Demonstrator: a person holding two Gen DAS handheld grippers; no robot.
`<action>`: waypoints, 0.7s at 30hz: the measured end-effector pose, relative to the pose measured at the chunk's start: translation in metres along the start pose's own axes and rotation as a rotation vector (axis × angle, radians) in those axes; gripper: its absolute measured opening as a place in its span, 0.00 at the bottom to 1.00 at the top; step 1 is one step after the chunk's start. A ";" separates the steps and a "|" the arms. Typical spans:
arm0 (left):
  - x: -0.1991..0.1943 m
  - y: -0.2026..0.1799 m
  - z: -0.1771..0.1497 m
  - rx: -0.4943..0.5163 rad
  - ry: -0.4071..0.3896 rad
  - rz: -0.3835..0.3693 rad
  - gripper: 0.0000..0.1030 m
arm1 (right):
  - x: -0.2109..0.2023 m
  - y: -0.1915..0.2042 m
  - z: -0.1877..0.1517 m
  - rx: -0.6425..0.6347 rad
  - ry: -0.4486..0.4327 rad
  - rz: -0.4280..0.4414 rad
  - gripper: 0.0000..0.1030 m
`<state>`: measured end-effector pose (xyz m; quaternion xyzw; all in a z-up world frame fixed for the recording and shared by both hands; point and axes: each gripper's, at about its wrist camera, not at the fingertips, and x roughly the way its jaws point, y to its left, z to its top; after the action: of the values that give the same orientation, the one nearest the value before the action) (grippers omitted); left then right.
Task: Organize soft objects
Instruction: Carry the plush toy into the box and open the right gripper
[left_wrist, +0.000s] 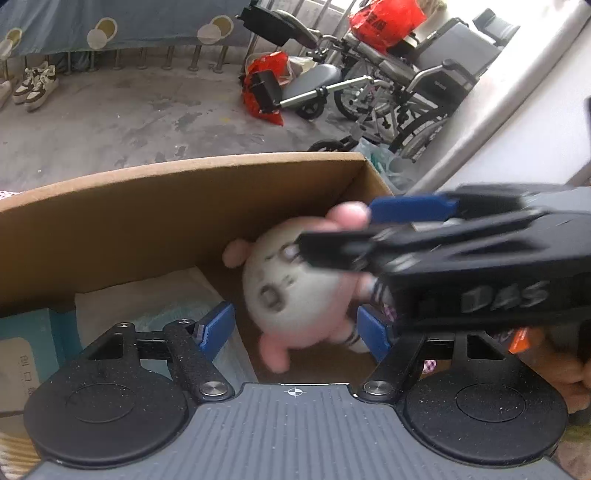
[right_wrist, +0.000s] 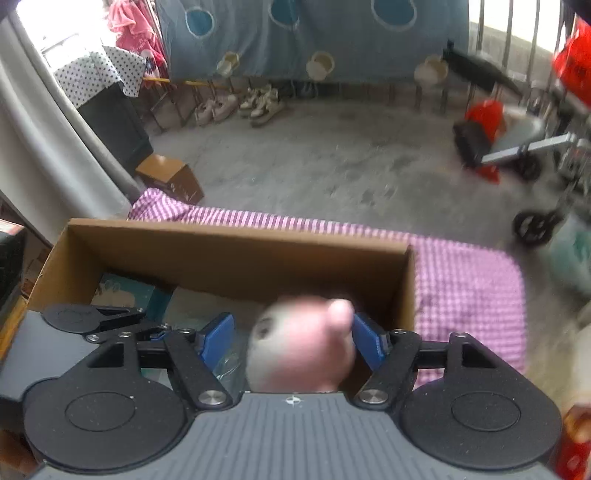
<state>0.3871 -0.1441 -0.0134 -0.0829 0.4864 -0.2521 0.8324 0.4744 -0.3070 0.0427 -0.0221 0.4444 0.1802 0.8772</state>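
Plush toy (left_wrist: 295, 291), round, cream-faced with pink limbs, over the right end of the cardboard box (left_wrist: 155, 206), evidently being lowered in beside the flat packets (left_wrist: 147, 306) already stacked at the left. The right gripper (right_wrist: 291, 341) has its blue pads spread, the toy between them, one pad at its pink ear; whether they press cannot be told. The left gripper (left_wrist: 295, 332) is open, framing the toy. Raised lettering on the right gripper's body is blurred, unreadable.

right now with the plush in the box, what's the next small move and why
Probably lift the right gripper clear: the plush toy already lies inside the cardboard box, and a gap shows between it and one pad, so it seems released.
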 end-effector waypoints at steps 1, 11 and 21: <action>0.000 0.001 0.000 -0.008 0.000 -0.004 0.71 | -0.008 0.000 -0.001 -0.001 -0.030 -0.016 0.72; -0.044 0.006 0.000 -0.004 -0.062 0.053 0.82 | -0.039 -0.010 -0.013 0.052 -0.082 -0.047 0.56; -0.141 0.029 -0.034 -0.009 -0.224 0.075 0.95 | 0.015 0.010 -0.009 0.035 0.061 -0.171 0.56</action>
<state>0.3115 -0.0452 0.0658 -0.0959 0.3943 -0.2076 0.8901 0.4728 -0.2947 0.0266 -0.0499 0.4704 0.0962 0.8758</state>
